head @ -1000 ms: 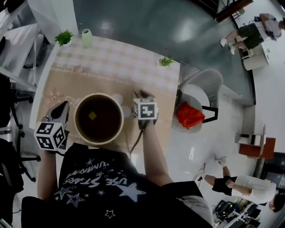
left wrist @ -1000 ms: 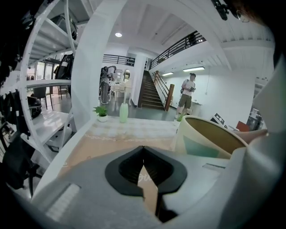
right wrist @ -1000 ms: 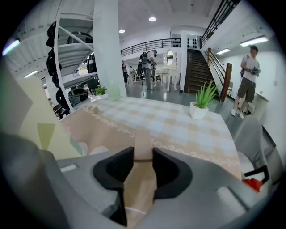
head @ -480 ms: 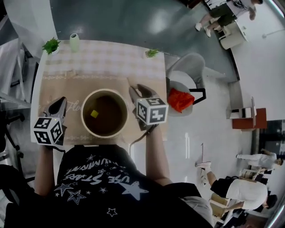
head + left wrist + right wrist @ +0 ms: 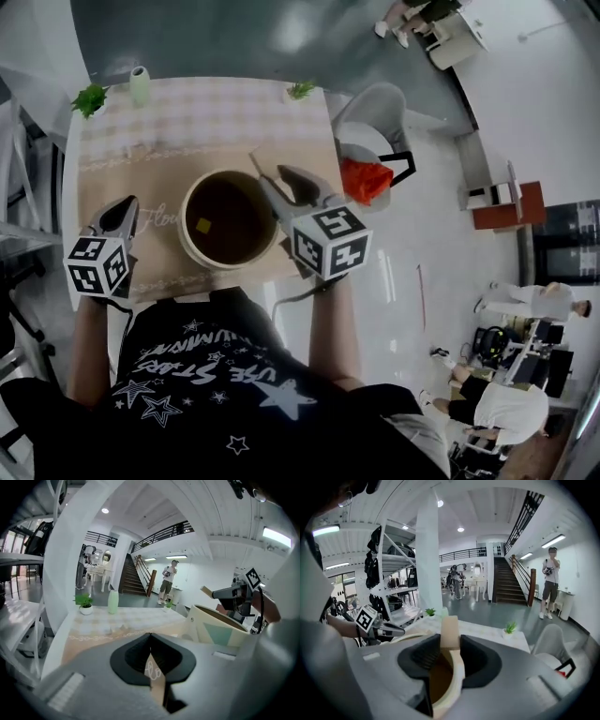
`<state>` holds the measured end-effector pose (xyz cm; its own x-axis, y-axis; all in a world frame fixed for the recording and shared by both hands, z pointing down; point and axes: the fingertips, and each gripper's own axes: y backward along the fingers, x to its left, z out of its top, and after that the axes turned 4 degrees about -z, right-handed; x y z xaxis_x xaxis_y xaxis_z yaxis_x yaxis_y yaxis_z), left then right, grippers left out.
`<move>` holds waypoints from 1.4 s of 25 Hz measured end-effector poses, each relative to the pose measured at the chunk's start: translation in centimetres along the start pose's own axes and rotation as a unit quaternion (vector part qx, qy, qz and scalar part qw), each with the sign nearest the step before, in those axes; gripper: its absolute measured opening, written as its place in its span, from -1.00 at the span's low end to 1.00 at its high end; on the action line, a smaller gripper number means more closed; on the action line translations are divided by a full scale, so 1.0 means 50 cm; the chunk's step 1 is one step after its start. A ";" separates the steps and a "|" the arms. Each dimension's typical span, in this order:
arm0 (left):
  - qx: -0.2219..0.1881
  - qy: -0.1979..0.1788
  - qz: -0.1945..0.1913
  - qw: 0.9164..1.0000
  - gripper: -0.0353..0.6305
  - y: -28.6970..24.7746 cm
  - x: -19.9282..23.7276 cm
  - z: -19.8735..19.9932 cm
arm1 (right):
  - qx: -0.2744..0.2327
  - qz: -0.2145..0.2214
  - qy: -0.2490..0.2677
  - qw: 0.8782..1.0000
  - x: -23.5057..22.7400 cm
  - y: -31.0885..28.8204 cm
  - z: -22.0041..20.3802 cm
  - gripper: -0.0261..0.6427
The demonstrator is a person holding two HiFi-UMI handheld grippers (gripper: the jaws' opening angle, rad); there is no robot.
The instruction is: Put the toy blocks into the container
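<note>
A round cream container [image 5: 190, 246] with a dark inside stands on the table, and a small yellow block [image 5: 203, 224] lies in it. My right gripper [image 5: 270, 176] is shut on a tan wooden block [image 5: 263, 159] and hangs over the container's right rim. In the right gripper view the tan block [image 5: 450, 631] sits between the pads [image 5: 426, 652], with the rim [image 5: 453, 679] below. My left gripper [image 5: 123, 214] rests left of the container, shut and empty. In the left gripper view the container [image 5: 220, 631] is at the right.
Two small potted plants [image 5: 89, 98] [image 5: 300, 90] and a pale green vase [image 5: 139, 86] stand along the table's far edge. A grey chair [image 5: 380, 108] holding a red thing [image 5: 364, 178] is right of the table. People are in the background.
My right gripper has risen with the tan block from beside the container to above its right rim. The left gripper has stayed beside the container.
</note>
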<state>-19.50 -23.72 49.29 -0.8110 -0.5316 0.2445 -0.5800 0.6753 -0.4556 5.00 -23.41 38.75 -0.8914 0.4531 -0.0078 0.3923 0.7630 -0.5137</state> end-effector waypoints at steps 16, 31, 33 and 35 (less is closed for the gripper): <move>0.007 -0.013 -0.032 0.999 -0.87 -0.003 0.036 0.002 | 0.037 0.001 0.002 0.999 0.091 0.001 -0.044 -0.42; 0.016 -0.046 0.022 0.999 -0.86 -0.095 0.079 0.036 | -0.052 -0.084 -0.057 0.993 -0.135 -0.012 0.022 -0.42; 0.022 -0.054 0.027 0.998 -0.81 -0.112 0.088 0.034 | -0.043 -0.084 -0.069 0.993 -0.157 -0.023 0.006 -0.42; 0.038 -0.065 0.031 0.997 -0.41 -0.127 0.100 0.024 | -0.036 -0.079 -0.080 0.993 -0.170 -0.037 -0.009 -0.42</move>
<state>-19.77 -31.27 52.35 -0.8251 -0.5555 0.1031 -0.5180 0.6709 -0.5306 11.96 -28.49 40.16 -0.9657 0.2494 -0.0715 0.2540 0.8524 -0.4571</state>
